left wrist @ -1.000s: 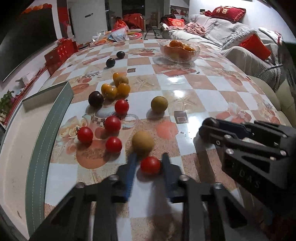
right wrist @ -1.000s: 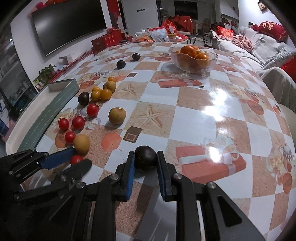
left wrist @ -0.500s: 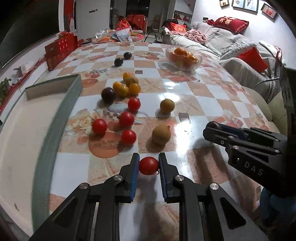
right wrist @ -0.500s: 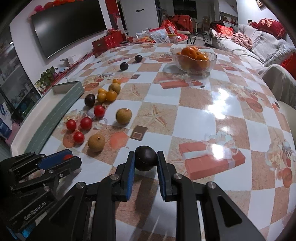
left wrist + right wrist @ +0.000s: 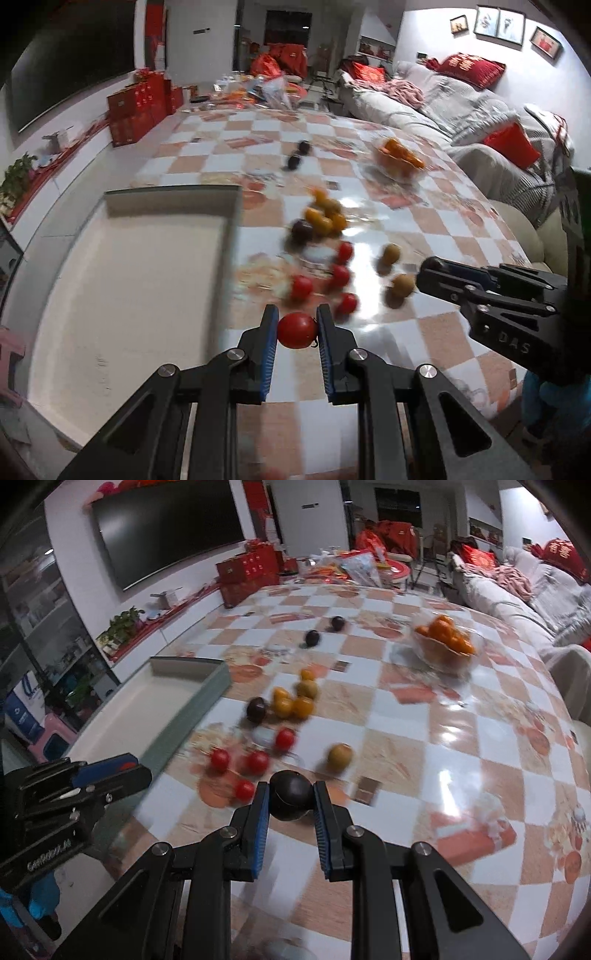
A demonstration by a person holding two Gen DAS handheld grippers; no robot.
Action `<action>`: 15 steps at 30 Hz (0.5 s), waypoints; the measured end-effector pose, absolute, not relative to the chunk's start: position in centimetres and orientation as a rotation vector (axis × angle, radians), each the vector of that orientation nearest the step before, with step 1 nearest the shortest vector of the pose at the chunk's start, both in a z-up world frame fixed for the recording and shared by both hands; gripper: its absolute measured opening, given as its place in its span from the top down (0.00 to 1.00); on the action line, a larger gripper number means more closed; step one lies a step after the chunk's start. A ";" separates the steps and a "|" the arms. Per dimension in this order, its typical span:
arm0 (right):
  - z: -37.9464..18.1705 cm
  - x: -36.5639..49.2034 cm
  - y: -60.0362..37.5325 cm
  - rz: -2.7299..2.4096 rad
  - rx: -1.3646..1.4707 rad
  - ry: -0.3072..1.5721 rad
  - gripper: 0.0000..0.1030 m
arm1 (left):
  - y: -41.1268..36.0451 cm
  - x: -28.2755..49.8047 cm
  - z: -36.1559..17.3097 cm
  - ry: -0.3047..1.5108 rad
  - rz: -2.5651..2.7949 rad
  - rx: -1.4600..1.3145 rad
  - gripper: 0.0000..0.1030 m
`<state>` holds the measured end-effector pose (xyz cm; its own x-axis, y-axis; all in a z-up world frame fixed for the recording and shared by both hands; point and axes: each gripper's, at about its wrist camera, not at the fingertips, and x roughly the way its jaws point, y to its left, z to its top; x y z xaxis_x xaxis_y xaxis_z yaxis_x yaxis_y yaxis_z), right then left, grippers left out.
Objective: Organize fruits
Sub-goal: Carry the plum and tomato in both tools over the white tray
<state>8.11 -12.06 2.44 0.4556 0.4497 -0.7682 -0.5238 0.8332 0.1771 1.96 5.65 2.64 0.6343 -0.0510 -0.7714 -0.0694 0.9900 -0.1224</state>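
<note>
- "DAS" in raised letters on the black body of the right gripper (image 5: 296, 329), seen in the left wrist view.
- "GenRobot.AI" in white on the black body of the left gripper (image 5: 110, 775), right wrist view, slightly blurred.
- Gold characters on a red cushion (image 5: 563, 552) on the sofa, too blurred to read surely.

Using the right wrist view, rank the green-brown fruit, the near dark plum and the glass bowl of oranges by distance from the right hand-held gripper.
1. Green-brown fruit, just ahead of the right hand-held gripper, slightly right.
2. Near dark plum, left of centre.
3. Glass bowl of oranges, far right.
</note>
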 end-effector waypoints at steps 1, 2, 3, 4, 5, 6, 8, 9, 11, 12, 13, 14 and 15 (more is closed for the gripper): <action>2.6 8.1 -11.2 0.613 -0.094 0.919 0.76 | 6.5 2.0 2.8 0.883 0.024 -0.147 0.78; 2.8 8.1 -10.6 0.620 -0.100 0.918 0.76 | 7.2 2.0 2.8 0.881 0.038 -0.146 0.78; 3.0 8.1 -9.8 0.630 -0.109 0.917 0.76 | 8.2 2.1 2.9 0.879 0.056 -0.145 0.78; 3.1 8.2 -9.0 0.642 -0.115 0.918 0.76 | 8.7 2.1 3.0 0.879 0.065 -0.146 0.78; 3.3 8.2 -8.2 0.655 -0.117 0.919 0.76 | 9.8 2.2 3.0 0.880 0.081 -0.149 0.78; 3.5 8.3 -7.3 0.670 -0.120 0.921 0.76 | 10.5 2.3 3.0 0.881 0.090 -0.151 0.78; 3.8 8.7 -5.4 0.696 -0.126 0.926 0.76 | 12.5 2.8 3.0 0.888 0.116 -0.159 0.78; 3.9 9.0 -4.4 0.710 -0.132 0.928 0.76 | 13.6 3.2 3.0 0.893 0.131 -0.164 0.78; 4.0 9.7 -2.0 0.741 -0.142 0.934 0.76 | 15.2 3.9 2.8 0.902 0.158 -0.169 0.78; 4.1 10.0 -1.1 0.752 -0.147 0.936 0.76 | 16.0 4.3 2.7 0.905 0.174 -0.167 0.78; 4.1 10.4 0.0 0.765 -0.152 0.942 0.76 | 16.7 4.9 2.5 0.911 0.190 -0.158 0.78; 4.0 10.9 1.3 0.774 -0.157 0.947 0.76 | 17.3 5.5 2.3 0.920 0.208 -0.150 0.78; 3.8 11.3 2.2 0.781 -0.161 0.954 0.76 | 17.6 5.8 2.0 0.928 0.218 -0.146 0.78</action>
